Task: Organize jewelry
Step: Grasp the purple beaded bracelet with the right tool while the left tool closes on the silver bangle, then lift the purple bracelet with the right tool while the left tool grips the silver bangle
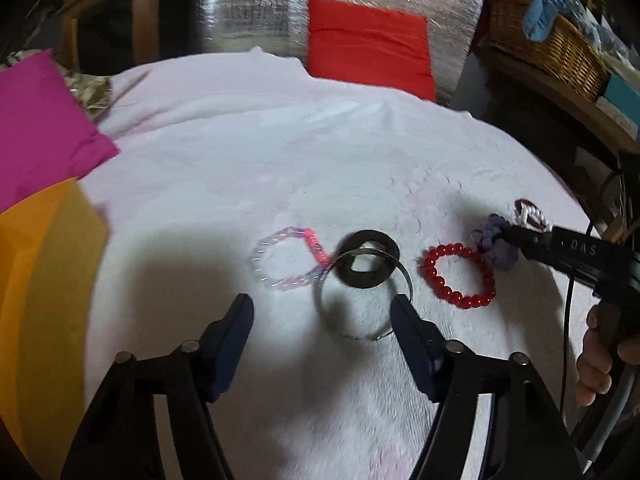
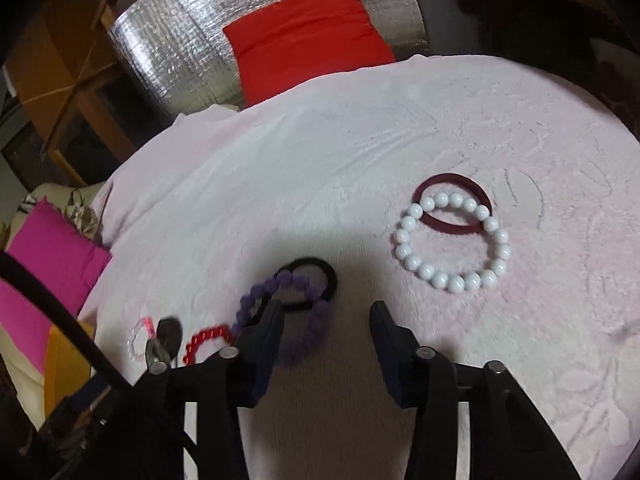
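On the pale pink blanket (image 1: 240,152) lie a clear pink bead bracelet (image 1: 288,260), a black band (image 1: 367,260) on a thin silver bangle (image 1: 362,296), a red bead bracelet (image 1: 456,276) and a purple bead bracelet (image 1: 494,246). My left gripper (image 1: 322,312) is open, low over the silver bangle. In the right wrist view my right gripper (image 2: 326,316) is open, empty, beside the purple bracelet (image 2: 296,316), which overlaps a black hair tie (image 2: 312,284). A white bead bracelet (image 2: 452,240) overlaps a maroon hair tie (image 2: 452,202).
A magenta cloth (image 1: 40,132) and an orange cloth (image 1: 44,280) lie at the left. A red cloth (image 1: 368,44) leans on silver foil at the back. A wicker basket (image 1: 548,44) stands on a shelf at the right.
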Tool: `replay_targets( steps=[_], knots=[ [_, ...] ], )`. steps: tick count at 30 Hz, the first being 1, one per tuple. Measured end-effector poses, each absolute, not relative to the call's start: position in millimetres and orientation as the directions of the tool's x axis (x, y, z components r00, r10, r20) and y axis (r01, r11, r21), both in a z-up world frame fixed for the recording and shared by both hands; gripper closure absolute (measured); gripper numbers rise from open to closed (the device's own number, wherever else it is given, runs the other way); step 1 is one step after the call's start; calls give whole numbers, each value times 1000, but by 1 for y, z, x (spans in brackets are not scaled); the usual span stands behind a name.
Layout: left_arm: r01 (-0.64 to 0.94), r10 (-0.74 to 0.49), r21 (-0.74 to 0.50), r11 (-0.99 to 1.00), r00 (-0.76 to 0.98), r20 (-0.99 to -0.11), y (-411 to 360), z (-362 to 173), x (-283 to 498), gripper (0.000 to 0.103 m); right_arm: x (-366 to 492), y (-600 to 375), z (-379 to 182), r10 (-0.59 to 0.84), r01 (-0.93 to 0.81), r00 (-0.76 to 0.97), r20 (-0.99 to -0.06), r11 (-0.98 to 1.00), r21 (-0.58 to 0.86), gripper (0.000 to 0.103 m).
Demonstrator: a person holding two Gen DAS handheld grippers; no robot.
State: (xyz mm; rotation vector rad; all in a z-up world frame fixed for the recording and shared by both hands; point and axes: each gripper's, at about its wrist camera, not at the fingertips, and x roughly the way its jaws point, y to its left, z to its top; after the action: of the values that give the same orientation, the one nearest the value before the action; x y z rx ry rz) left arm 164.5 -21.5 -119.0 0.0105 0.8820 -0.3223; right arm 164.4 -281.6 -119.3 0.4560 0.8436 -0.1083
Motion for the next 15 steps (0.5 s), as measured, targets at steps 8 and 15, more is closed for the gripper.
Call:
replay_targets(
  steps=[8, 15],
  knots=[
    [333, -347, -192, 923, 503, -792, -25, -136, 177, 92, 177, -276, -121, 85, 250, 665, -742, 911, 328, 91],
    [347, -359, -193, 918, 515, -779, -19, -131, 167, 96, 160, -281, -113, 89, 255, 674, -733, 904, 344, 93]
  ],
)
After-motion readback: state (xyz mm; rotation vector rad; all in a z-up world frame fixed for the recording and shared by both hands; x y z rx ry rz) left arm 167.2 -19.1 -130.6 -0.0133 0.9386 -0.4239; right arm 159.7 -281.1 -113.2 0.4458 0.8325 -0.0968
